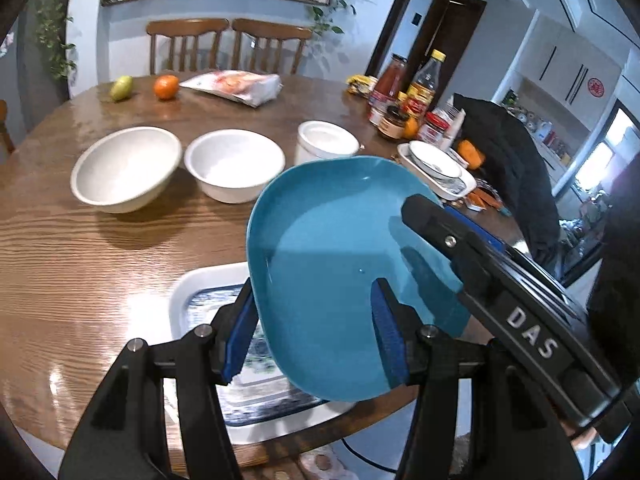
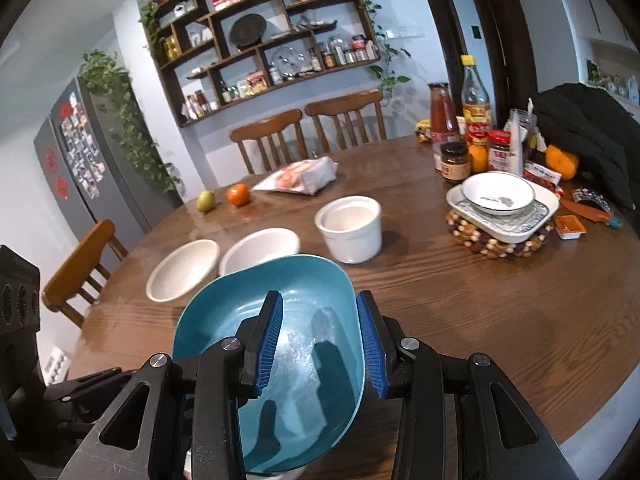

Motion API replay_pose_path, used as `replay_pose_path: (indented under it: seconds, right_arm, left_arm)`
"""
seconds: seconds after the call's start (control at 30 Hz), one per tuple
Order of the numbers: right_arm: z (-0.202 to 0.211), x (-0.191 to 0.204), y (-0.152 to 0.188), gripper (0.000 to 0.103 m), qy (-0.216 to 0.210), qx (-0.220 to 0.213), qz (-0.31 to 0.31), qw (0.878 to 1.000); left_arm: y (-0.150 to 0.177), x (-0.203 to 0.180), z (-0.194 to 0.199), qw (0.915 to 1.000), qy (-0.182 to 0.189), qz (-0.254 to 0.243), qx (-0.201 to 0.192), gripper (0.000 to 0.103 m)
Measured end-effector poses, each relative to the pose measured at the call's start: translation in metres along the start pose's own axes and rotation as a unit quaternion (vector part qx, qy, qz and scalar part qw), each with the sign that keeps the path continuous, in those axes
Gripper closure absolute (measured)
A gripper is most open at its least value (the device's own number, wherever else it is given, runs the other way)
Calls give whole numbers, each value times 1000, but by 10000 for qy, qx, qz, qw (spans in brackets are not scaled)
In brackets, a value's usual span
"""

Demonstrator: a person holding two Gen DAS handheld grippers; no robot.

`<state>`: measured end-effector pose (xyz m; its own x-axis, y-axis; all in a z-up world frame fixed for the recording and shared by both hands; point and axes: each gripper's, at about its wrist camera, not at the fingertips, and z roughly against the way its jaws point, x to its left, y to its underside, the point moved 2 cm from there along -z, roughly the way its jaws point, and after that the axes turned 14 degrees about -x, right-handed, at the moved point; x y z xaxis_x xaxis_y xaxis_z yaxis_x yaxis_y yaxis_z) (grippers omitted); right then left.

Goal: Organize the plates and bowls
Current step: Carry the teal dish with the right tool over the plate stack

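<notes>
A teal, deep, rounded-square plate (image 1: 332,240) hangs tilted above the table's near edge, held from both sides. My left gripper (image 1: 314,294) is shut on its near rim, one blue pad inside the dish and the other beneath the outer wall. My right gripper (image 2: 319,300) is shut on the plate (image 2: 304,280) at its right wall, one pad inside and one outside. In the left wrist view one of the right gripper's black fingers (image 1: 436,224) lies over the plate's right rim. Two white bowls (image 1: 128,168) (image 1: 236,164) sit side by side further back.
Under the plate lies a white rectangular dish with a blue pattern (image 1: 200,300). A white round pot (image 2: 352,228) stands behind the bowls. At the right a bowl in a rectangular dish (image 2: 500,200) rests on a beaded trivet, beside jars and bottles (image 2: 472,120). Fruit and a bag lie further back.
</notes>
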<state>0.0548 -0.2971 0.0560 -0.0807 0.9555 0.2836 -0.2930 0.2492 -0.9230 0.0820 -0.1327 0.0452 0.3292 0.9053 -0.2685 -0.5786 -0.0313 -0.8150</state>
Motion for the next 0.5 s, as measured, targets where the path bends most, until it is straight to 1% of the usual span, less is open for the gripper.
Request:
replay_pose_path:
  seconds: [0.2,0.5]
  right_arm:
    - [5,25,5,62,-66,-87,99,9999]
    - [6,44,25,62,-165,-37,-14,9999]
  left_arm:
    - [3,19,13,10000,-50,35,-5,49]
    - [15,39,16,9994,-311,-95,70,49]
